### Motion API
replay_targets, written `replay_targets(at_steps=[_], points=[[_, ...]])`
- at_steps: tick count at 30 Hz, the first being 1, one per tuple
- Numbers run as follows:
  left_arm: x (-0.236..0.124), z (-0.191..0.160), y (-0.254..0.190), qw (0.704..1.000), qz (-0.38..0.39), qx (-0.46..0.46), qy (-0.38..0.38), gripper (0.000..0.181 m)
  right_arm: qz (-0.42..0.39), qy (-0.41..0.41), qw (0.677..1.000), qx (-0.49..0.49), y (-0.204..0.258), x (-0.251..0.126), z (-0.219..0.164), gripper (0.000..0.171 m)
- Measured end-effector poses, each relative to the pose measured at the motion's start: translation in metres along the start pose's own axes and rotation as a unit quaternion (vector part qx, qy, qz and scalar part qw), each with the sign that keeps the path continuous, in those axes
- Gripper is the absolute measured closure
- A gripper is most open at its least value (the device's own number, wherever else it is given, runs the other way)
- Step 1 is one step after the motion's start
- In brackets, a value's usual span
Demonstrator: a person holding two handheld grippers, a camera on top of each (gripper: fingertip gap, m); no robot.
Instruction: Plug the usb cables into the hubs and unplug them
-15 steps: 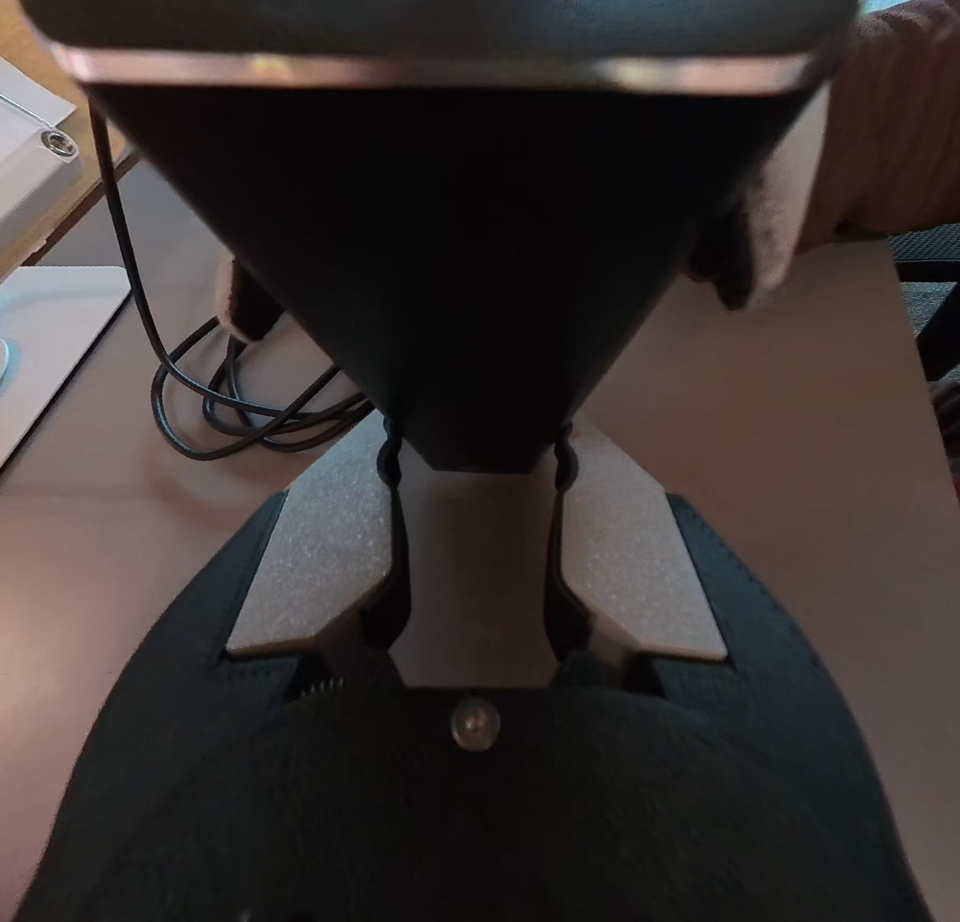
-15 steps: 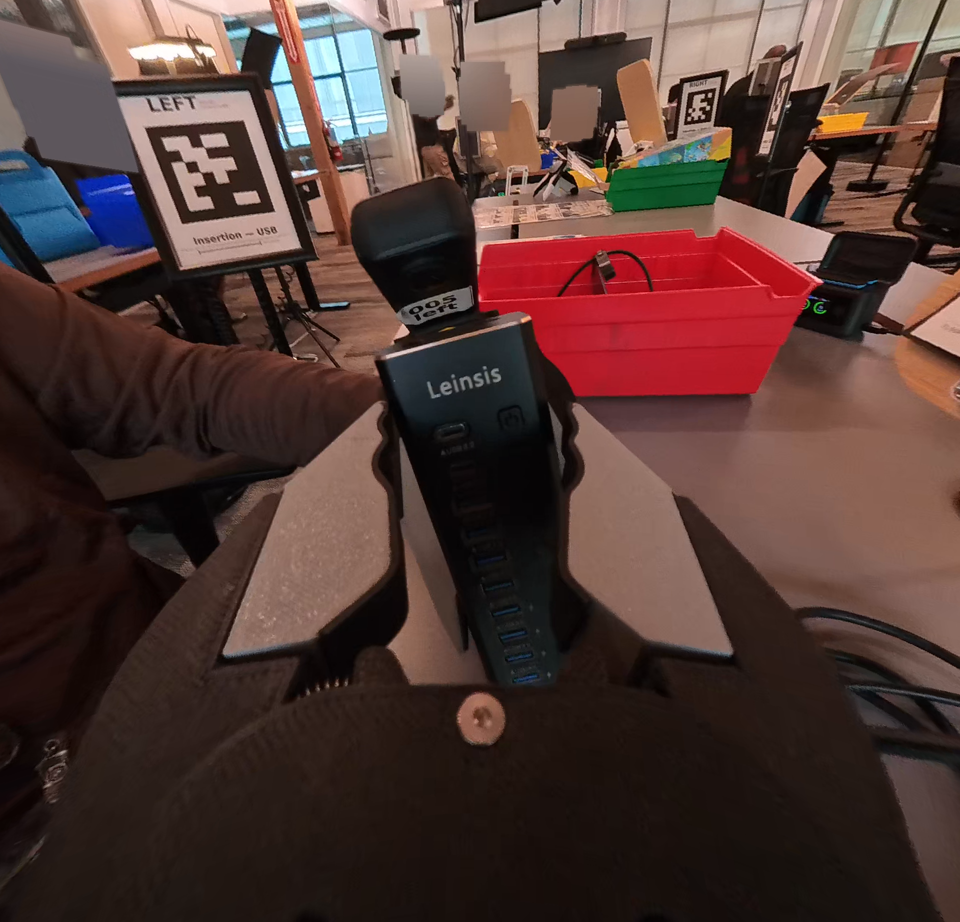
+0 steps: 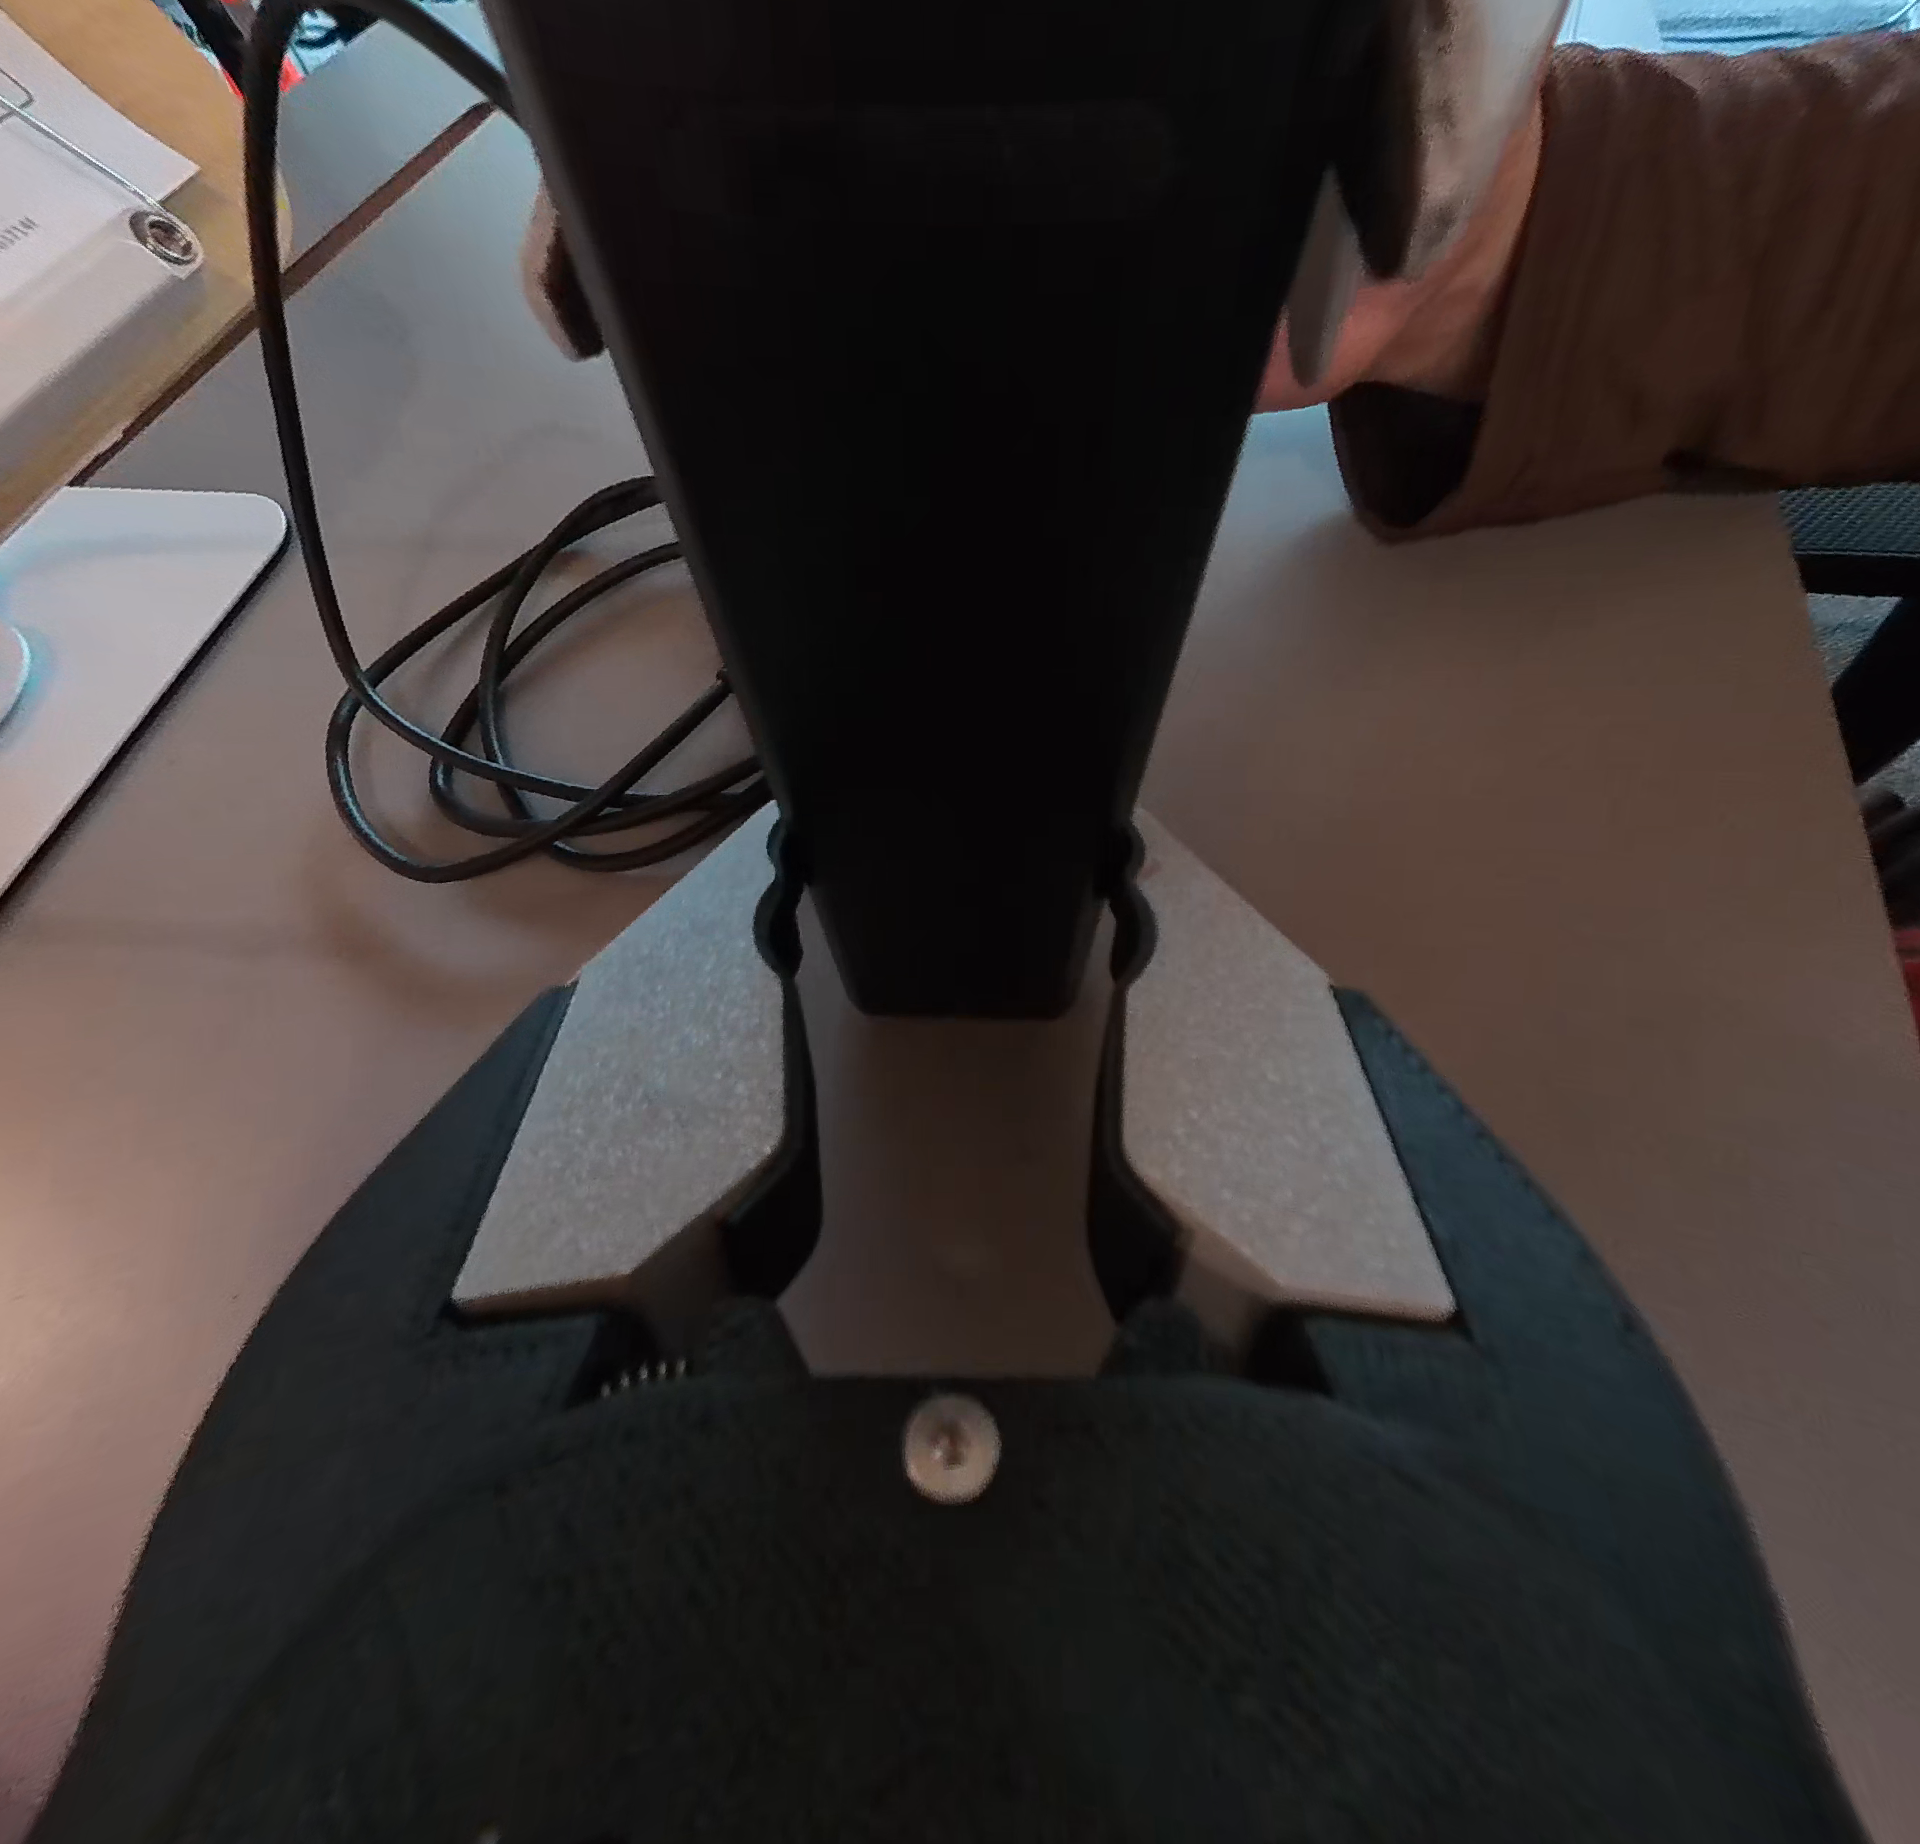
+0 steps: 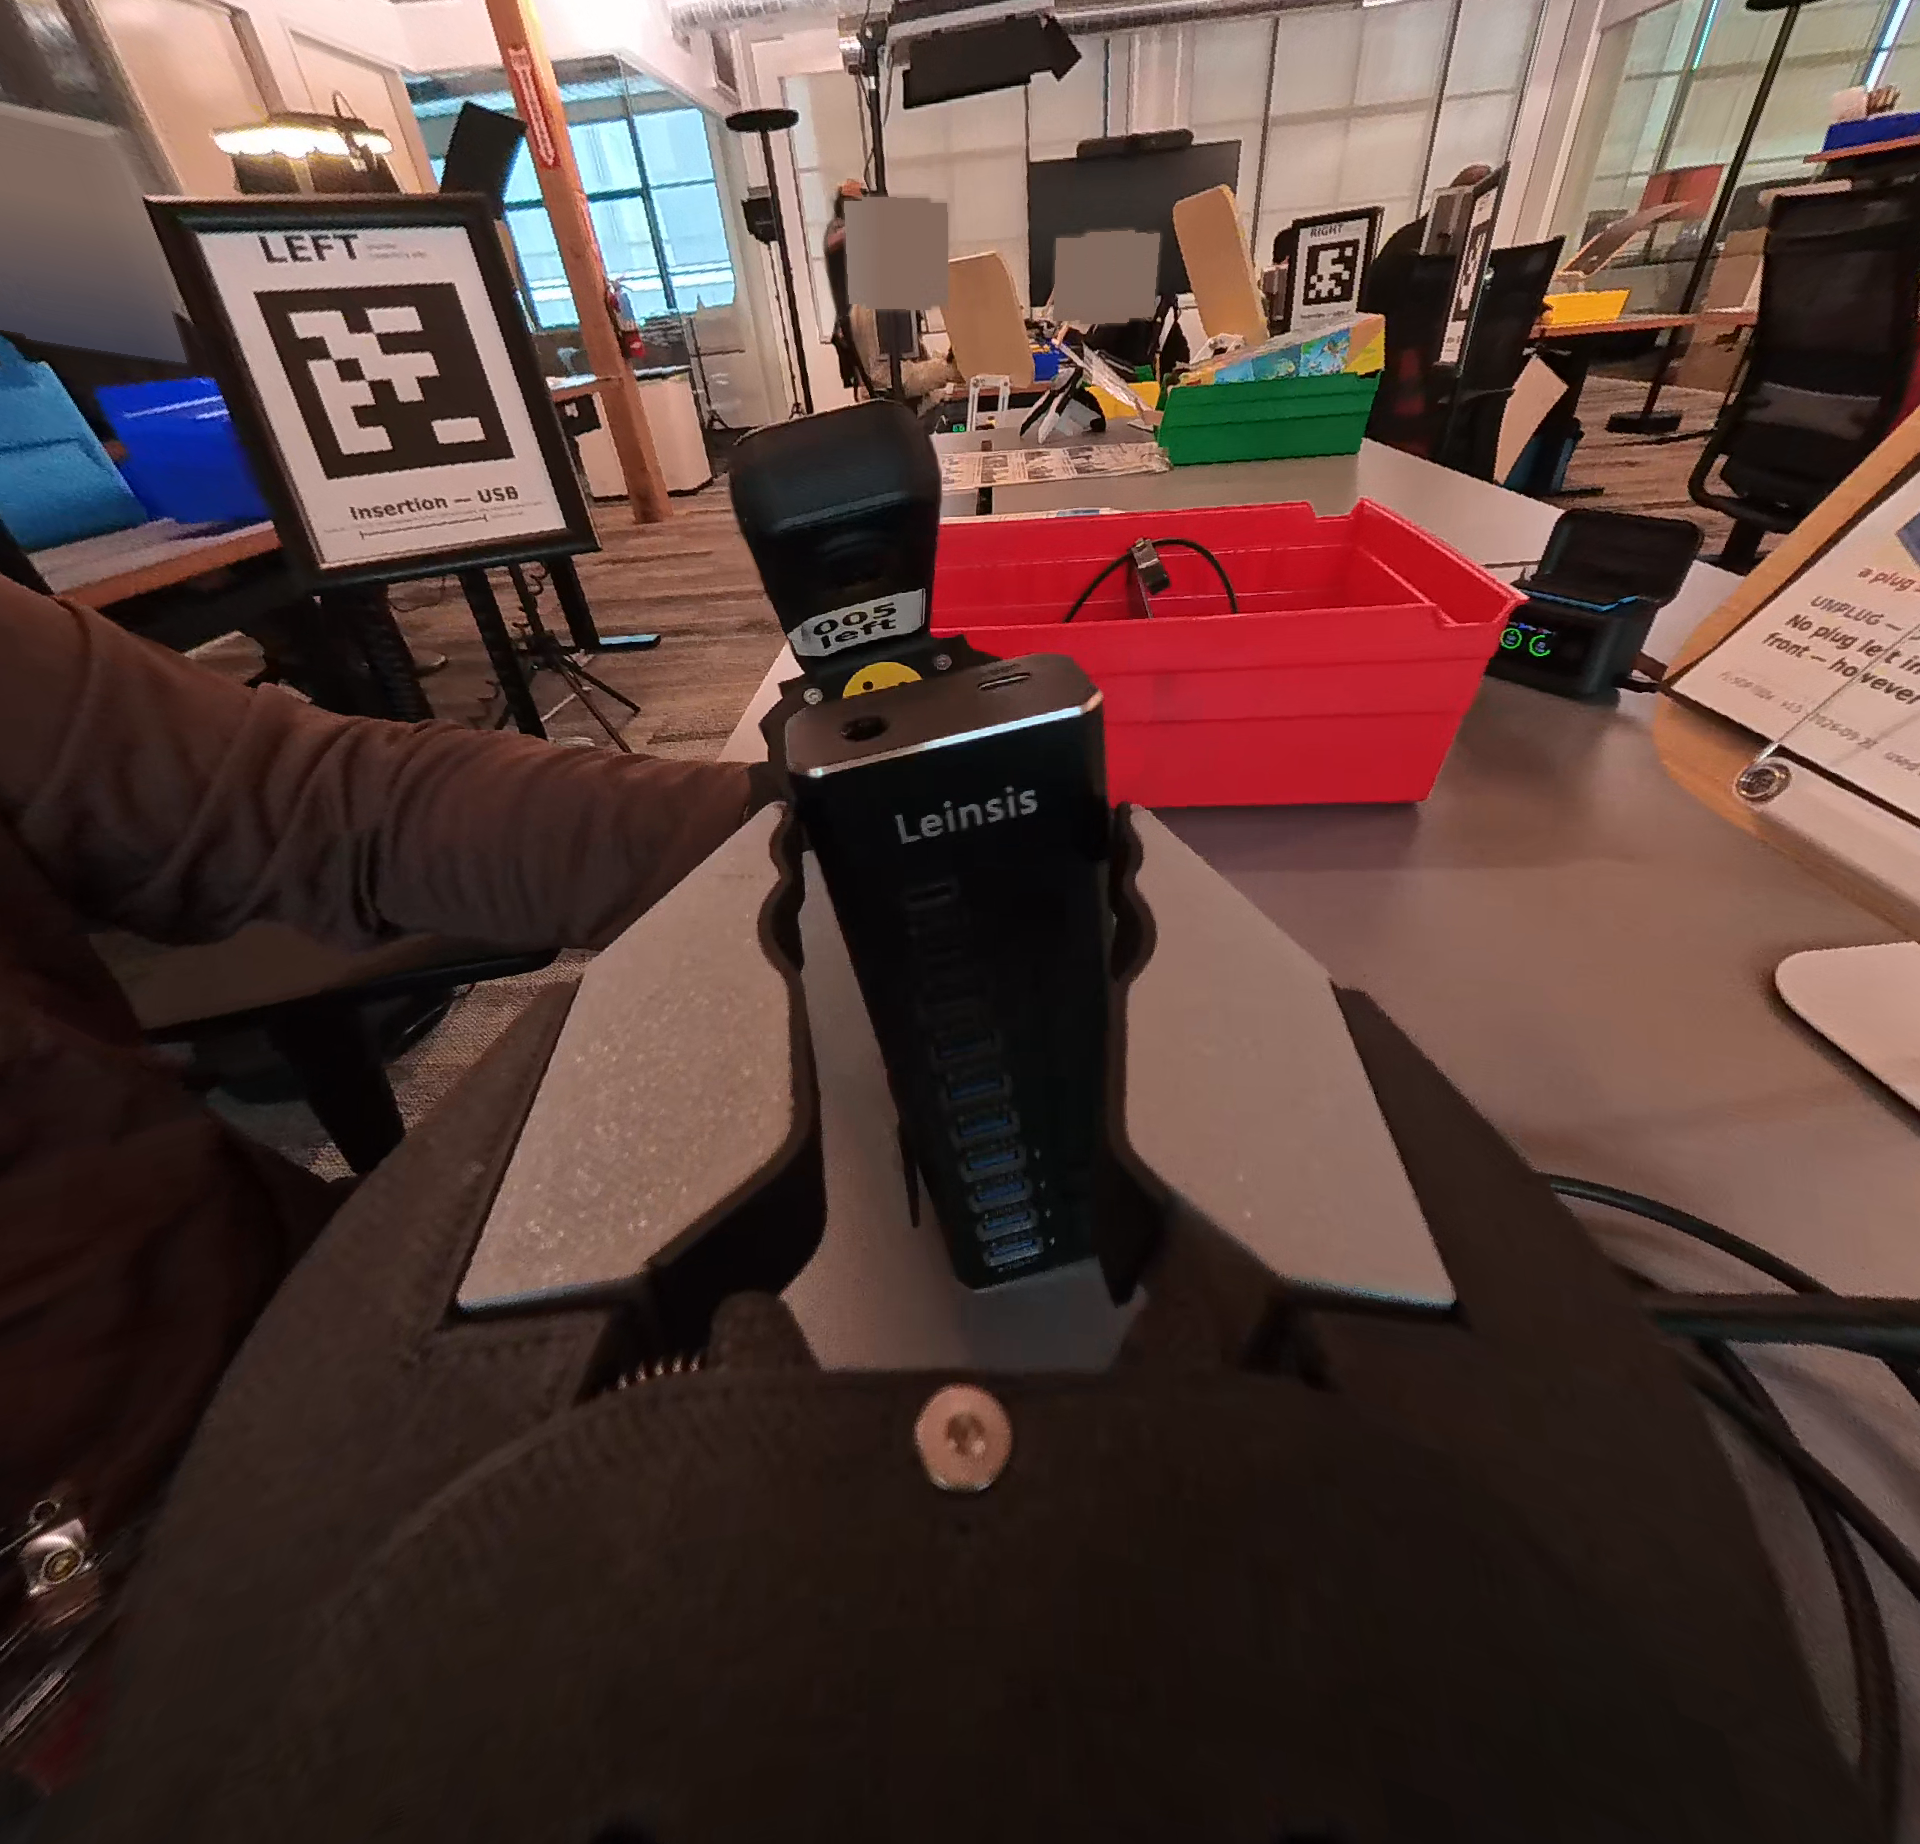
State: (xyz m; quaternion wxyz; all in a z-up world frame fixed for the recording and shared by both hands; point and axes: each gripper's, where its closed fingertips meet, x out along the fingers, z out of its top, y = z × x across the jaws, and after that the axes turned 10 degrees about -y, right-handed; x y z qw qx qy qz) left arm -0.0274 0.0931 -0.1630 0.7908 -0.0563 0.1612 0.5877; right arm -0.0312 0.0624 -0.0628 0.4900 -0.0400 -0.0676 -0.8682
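A black multi-port USB hub [image 4: 966,963] is held above the grey table [image 3: 1455,859] by both grippers, one at each end. My right gripper [image 4: 956,901] is shut on the hub, whose face with a row of blue ports is turned toward its camera. No cable is plugged into the ports I can see. My left gripper [image 3: 956,901] is shut on the hub's other end [image 3: 956,444], where I see only its dark plain side. The left gripper's body [image 4: 842,547] shows behind the hub. A black coiled cable [image 3: 499,734] lies on the table and rises behind the hub.
A red bin [image 4: 1247,714] holding a black cable [image 4: 1143,558] stands on the table beyond the hub. A black case [image 4: 1590,599], a propped sign board [image 4: 1818,651] and a white flat base [image 4: 1860,1005] are at the right. A sleeved arm [image 3: 1714,288] reaches in. The grippers' ends are close to 10 cm from one another.
The hub has swung between the grippers: its end face now shows in the right wrist view, and its rim has left the top of the left wrist view. Both grips hold.
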Motion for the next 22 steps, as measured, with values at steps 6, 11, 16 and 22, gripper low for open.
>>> replay_targets(at_steps=[6, 11, 16, 22], points=[[0.001, 0.000, 0.001, 1.000, -0.005, -0.014, -0.011, 0.123, -0.004, 0.003, 1.000, 0.006, -0.004, 0.000, -0.003, 0.113], [0.001, -0.002, 0.002, 0.999, -0.014, -0.033, -0.010, 0.123, -0.005, 0.001, 1.000, 0.018, -0.007, 0.000, -0.006, 0.110], [0.002, -0.002, 0.002, 0.999, -0.013, -0.029, -0.008, 0.123, -0.003, 0.009, 1.000, 0.023, -0.008, 0.001, -0.011, 0.110], [0.006, -0.010, 0.001, 0.999, -0.017, -0.033, 0.020, 0.121, -0.006, 0.037, 0.999, 0.020, -0.009, 0.005, -0.025, 0.109]])
